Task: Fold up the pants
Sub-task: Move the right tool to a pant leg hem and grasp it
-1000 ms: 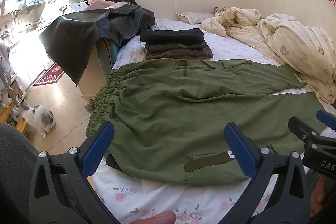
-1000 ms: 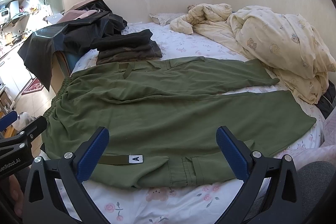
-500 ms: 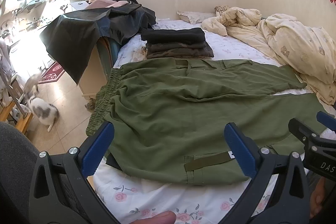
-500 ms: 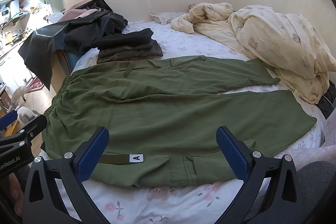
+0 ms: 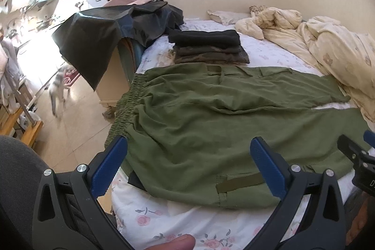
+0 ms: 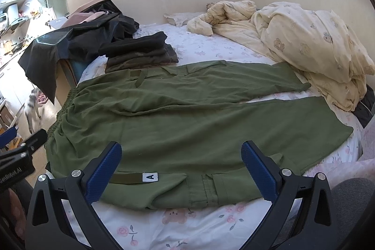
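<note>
Both tools hang above the bed's near edge with blue pads spread wide and nothing between them: left tool (image 5: pixel 187 165), right tool (image 6: pixel 181 164). Just beyond them the green pants (image 6: pixel 187 123) lie flat on the floral bed (image 6: pixel 199 224), long axis running sideways, waistband (image 5: pixel 126 104) at the left edge, legs pointing right toward the cream duvet (image 6: pixel 309 43). Folded dark clothes (image 5: pixel 208 46) sit behind.

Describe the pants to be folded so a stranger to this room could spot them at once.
Start at the bed with the floral sheet. The green pants lie spread flat across its near half, waistband at the left edge and both legs running right toward the cream duvet. Unlike the dark folded stack behind them, they are olive, unfolded, and carry a white tag marked A.
</note>
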{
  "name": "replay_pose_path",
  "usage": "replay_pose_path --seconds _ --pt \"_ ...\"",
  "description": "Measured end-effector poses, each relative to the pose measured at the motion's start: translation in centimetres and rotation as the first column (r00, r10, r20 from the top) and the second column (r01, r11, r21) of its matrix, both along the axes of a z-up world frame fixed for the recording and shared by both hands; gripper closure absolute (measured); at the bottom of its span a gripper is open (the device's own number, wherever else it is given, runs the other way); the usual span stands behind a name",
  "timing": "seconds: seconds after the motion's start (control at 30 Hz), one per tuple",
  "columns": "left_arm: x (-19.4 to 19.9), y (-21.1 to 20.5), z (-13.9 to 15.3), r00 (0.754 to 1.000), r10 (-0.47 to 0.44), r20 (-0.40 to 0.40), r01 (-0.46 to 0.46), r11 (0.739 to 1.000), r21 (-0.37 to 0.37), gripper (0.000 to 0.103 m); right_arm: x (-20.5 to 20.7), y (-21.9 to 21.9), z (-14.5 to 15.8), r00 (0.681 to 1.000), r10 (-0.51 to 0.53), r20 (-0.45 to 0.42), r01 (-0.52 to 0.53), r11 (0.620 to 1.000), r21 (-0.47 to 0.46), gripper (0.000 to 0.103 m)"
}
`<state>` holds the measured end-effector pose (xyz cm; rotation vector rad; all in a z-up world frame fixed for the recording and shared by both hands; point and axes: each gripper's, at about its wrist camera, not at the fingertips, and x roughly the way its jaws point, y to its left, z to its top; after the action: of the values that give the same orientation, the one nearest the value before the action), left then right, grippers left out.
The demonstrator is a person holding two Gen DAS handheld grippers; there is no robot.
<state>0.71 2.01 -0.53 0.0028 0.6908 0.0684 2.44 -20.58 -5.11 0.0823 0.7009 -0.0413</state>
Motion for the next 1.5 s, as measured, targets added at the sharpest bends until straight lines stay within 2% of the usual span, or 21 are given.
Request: replay_pose_path --seconds 0.27,0.37,0.47,0.6,0.67,0.8,0.93,1.0,1.07,1.1,1.13,1.17,1.23,1.27,1.3,1.37,1.4,1.43,1.5 --pt "1.1 1.8 0.0 0.997 0.065 -0.034 -0.066 0.998 -0.010 0.000 0.7 -2.0 0.8 0.999 -0.038 -0.015 0.039 0.999 0.033 0.000" --pt "2.0 2.4 -0.1 0.994 0.087 -0.063 -0.088 0.996 -0.002 0.000 1.2 -3.2 1.3 0.998 -0.057 -0.021 0.058 0.997 0.055 0.000" --pt "3.1 3.5 -0.9 0.981 0.152 -0.120 -0.152 0.988 0.003 0.000 2.1 -5.3 2.1 0.995 -0.090 -0.039 0.093 0.991 0.092 0.000" --pt "5.4 5.9 -2.7 0.940 0.226 -0.254 -0.239 0.971 -0.023 0.000 3.9 -9.3 3.2 0.986 -0.150 -0.073 0.158 0.980 0.122 0.000" --pt "6.6 7.7 -3.6 0.908 0.272 -0.319 -0.302 0.952 -0.046 0.000 4.9 -11.8 3.9 0.977 -0.195 -0.088 0.205 0.971 0.122 0.000" --pt "8.3 11.4 -5.0 0.848 0.364 -0.384 -0.416 0.908 -0.059 0.000 6.9 -17.7 4.0 0.937 -0.300 -0.177 0.328 0.930 0.165 0.000" --pt "8.9 13.9 -5.7 0.807 0.435 -0.400 -0.488 0.872 -0.037 0.000 7.9 -25.1 2.2 0.847 -0.444 -0.292 0.506 0.841 0.191 0.000" --pt "9.3 14.7 -5.9 0.800 0.444 -0.404 -0.499 0.866 -0.036 0.000 8.1 -28.8 0.7 0.780 -0.517 -0.354 0.597 0.784 0.171 0.000" --pt "9.4 15.1 -5.9 0.802 0.446 -0.398 -0.500 0.865 -0.037 0.000 8.2 -33.2 -1.3 0.675 -0.610 -0.415 0.706 0.698 0.121 0.000" --pt "9.5 15.2 -6.0 0.804 0.445 -0.395 -0.497 0.867 -0.035 0.000 8.0 -34.4 -1.9 0.640 -0.636 -0.431 0.739 0.663 0.118 0.000" --pt "9.6 15.2 -6.1 0.805 0.443 -0.395 -0.494 0.869 -0.032 0.000 7.7 -36.4 -3.0 0.573 -0.680 -0.457 0.794 0.599 0.104 0.001" --pt "10.0 15.2 -6.3 0.805 0.439 -0.399 -0.491 0.870 -0.033 0.000 7.4 -37.5 -3.6 0.524 -0.715 -0.463 0.827 0.557 0.074 0.001" --pt "10.2 15.1 -6.7 0.804 0.428 -0.414 -0.486 0.873 -0.041 0.000 7.4 -39.4 -4.8 0.433 -0.773 -0.463 0.865 0.501 -0.027 0.003" --pt "10.3 15.2 -6.8 0.803 0.423 -0.419 -0.484 0.874 -0.044 0.000 7.2 -40.2 -5.3 0.397 -0.793 -0.462 0.879 0.474 -0.058 0.009" --pt "10.5 15.1 -6.9 0.804 0.419 -0.423 -0.481 0.876 -0.046 0.000 7.1 -40.9 -5.8 0.375 -0.801 -0.466 0.889 0.453 -0.062 0.013" --pt "10.9 15.1 -7.0 0.807 0.414 -0.421 -0.473 0.880 -0.040 0.000 6.8 -42.0 -6.9 0.340 -0.802 -0.491 0.908 0.416 -0.049 0.032" --pt "11.1 15.2 -7.0 0.808 0.415 -0.418 -0.470 0.882 -0.033 0.000 6.5 -42.2 -7.2 0.331 -0.800 -0.500 0.914 0.404 -0.042 0.036" --pt "11.2 15.2 -7.0 0.809 0.417 -0.414 -0.470 0.882 -0.030 0.000 6.3 -42.3 -7.4 0.324 -0.798 -0.508 0.917 0.396 -0.037 0.040" --pt "11.3 15.6 -7.0 0.810 0.425 -0.404 -0.473 0.881 -0.021 0.000 6.0 -43.0 -8.2 0.296 -0.800 -0.522 0.924 0.378 -0.055 0.041"
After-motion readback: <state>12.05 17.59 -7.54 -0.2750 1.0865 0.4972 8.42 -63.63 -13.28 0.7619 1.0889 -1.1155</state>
